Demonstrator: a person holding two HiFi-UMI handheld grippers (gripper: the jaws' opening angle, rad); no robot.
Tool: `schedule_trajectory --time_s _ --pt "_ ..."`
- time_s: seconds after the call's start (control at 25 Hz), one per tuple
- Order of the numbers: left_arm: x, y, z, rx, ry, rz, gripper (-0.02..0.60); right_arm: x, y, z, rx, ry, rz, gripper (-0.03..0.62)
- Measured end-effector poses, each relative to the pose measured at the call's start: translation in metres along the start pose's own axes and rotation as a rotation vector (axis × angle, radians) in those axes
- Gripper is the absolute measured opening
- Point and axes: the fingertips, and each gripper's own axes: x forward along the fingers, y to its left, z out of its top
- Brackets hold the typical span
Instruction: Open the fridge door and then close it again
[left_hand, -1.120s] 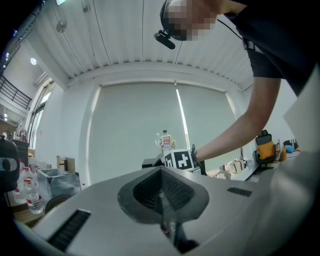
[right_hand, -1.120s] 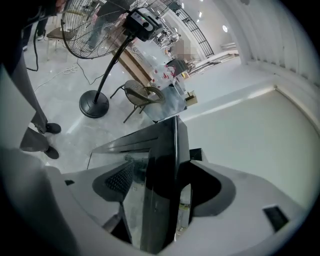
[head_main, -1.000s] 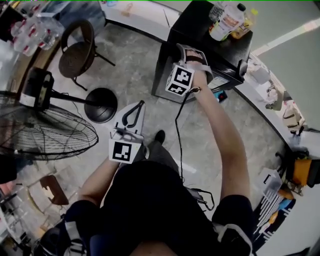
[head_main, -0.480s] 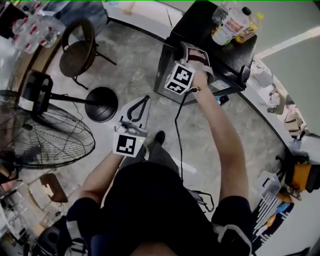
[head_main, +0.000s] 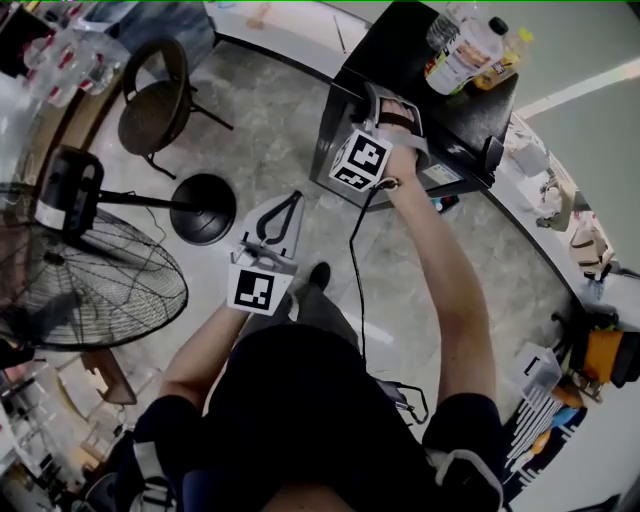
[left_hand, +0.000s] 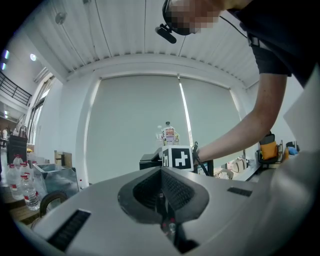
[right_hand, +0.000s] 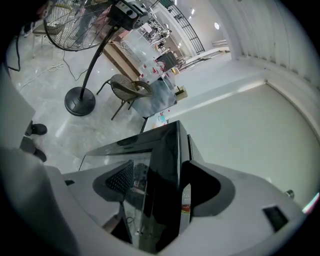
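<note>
Near the person's waist, the left gripper (left_hand: 161, 175) points level, jaws shut and empty. Farther out, the right gripper (head_main: 368, 100) clamps the fridge door (right_hand: 166, 145) by its edge (bottles (head_main: 462, 45) stand on top); swing slowly along the hinge's arc, without twisting

The head view looks steeply down from above and behind the left gripper (head_main: 289, 199) and right gripper (head_main: 373, 95); the left gripper view looks level, from well back, towards the right gripper and the fridge (left_hand: 150, 161); the right gripper view looks downward, tight against the fridge door (right_hand: 165, 170); all three share the fridge.
</note>
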Motion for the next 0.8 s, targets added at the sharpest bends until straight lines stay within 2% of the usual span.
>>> schedule_trajectory --time_s 0.32,0.52,0.6,0.8 --pt "0.006 0.002 -0.004 -0.005 0.012 0.008 0.023 -0.001 0.001 0.0 0.008 -0.045 -0.003 0.362" --pt "0.006 0.003 -0.005 0.009 0.019 0.005 0.023 -0.012 -0.003 -0.002 0.02 -0.09 -0.049 0.316" --pt "0.006 0.003 -0.006 0.007 0.021 0.007 0.023 -0.019 -0.005 -0.002 0.056 -0.111 -0.058 0.281" --pt "0.006 0.005 -0.004 0.021 0.016 0.006 0.023 -0.043 -0.01 -0.003 0.193 -0.172 -0.047 0.268"
